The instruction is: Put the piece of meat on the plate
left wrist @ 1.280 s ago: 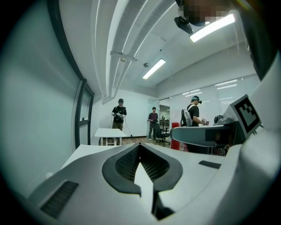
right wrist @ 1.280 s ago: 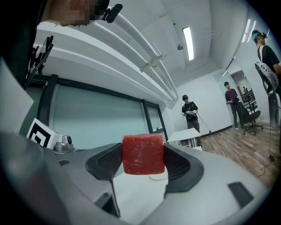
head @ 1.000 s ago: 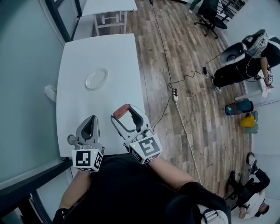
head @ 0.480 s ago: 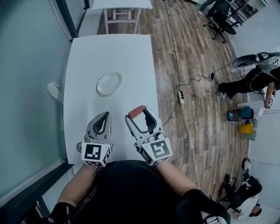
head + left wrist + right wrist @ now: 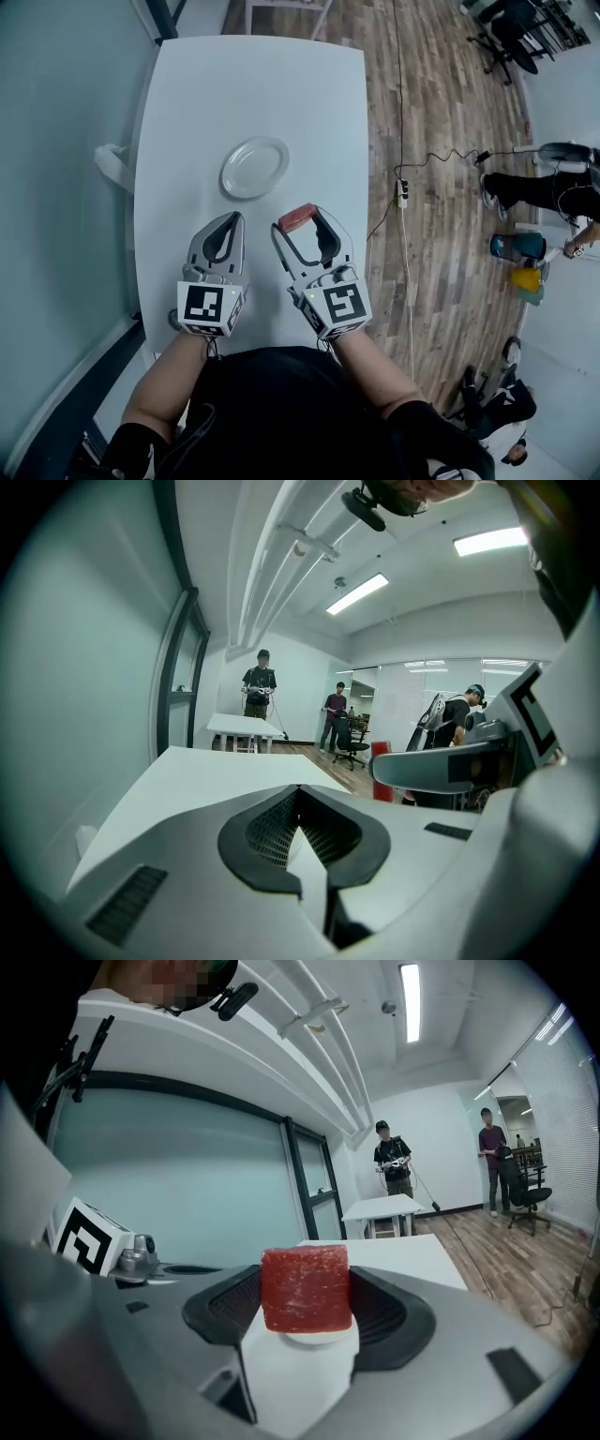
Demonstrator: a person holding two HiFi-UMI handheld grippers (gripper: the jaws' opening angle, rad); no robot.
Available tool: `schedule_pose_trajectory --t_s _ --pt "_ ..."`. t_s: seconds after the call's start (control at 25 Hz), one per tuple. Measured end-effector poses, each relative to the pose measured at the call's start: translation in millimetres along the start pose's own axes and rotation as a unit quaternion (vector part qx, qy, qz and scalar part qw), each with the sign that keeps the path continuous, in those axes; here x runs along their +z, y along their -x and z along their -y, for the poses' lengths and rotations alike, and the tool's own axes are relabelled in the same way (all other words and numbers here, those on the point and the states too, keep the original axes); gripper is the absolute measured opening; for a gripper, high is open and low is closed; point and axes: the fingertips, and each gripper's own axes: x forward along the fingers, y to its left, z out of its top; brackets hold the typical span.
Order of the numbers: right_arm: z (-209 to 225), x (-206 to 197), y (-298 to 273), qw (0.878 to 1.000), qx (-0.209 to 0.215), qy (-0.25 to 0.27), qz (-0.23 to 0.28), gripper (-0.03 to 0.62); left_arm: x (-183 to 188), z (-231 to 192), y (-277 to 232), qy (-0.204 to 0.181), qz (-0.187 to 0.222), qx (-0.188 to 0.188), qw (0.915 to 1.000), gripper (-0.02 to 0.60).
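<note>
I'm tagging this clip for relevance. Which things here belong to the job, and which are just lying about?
Job: piece of meat, clamped in the right gripper; white plate, bare, on the white table.

Lying about: left gripper, shut and empty; power strip on the floor; office chair; teal container.

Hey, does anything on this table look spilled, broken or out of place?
Nothing stands out. The plate lies flat and empty on the table, and the piece of meat is clamped in the right gripper, short of the plate.
</note>
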Motion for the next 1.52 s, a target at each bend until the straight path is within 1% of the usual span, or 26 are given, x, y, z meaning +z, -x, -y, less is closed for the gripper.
schedule_pose_trajectory --t_s 0.2,0.44,0.72,0.88,1.32,1.52 --pt "9 -12 -38 1.0 0.008 0.012 -0.023 0.295 -8 -20 -31 0.002 -0.006 0.007 1.0 -0.008" --pt "16 -35 -72 0.998 0.016 0.027 -0.053 0.295 -32 -33 -55 0.016 -0.022 0.013 0.9995 -0.008" --pt "26 -57 -102 0.996 0.022 0.037 -0.082 0.295 -46 -44 -75 0.016 -0.036 0.015 0.9991 -0.008" --pt "26 -68 -119 0.994 0.027 0.049 -0.095 0.295 -54 -52 -81 0.028 -0.048 0.018 0.9983 -0.008" --pt "33 -97 -144 0.985 0.028 0.088 -0.142 0.295 -68 -63 -96 0.033 -0.057 0.032 0.9973 -0.008" --pt "34 -99 -148 0.986 0.025 0.092 -0.137 0.295 -71 -63 -97 0.029 -0.056 0.031 0.9975 -0.008"
